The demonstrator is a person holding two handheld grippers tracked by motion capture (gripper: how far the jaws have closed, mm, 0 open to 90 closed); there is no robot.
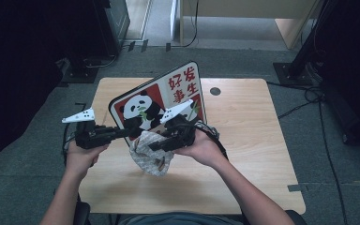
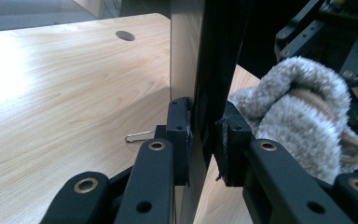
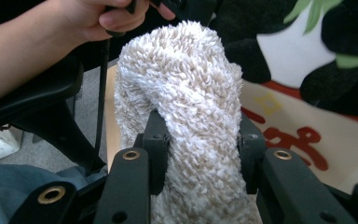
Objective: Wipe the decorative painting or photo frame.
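A board (image 1: 157, 101) printed with a panda and red characters stands tilted on edge over the wooden table (image 1: 243, 140). My left gripper (image 1: 124, 132) is shut on its lower left edge. In the left gripper view the jaws (image 2: 205, 140) pinch the thin dark board (image 2: 214, 56), seen edge-on. My right gripper (image 1: 154, 145) is shut on a fluffy grey-white cloth (image 1: 150, 161) that hangs in front of the board's lower part. In the right gripper view the cloth (image 3: 186, 79) bulges between the gripper's (image 3: 200, 144) pads, with the panda board (image 3: 307, 126) just behind it.
A small wire clip (image 2: 137, 136) lies on the table near the left jaws. A round cable hole (image 1: 215, 91) sits at the table's far side. Cables (image 1: 318, 101) run over the grey floor to the right. The person's hand (image 3: 88, 18) holds the left gripper close by.
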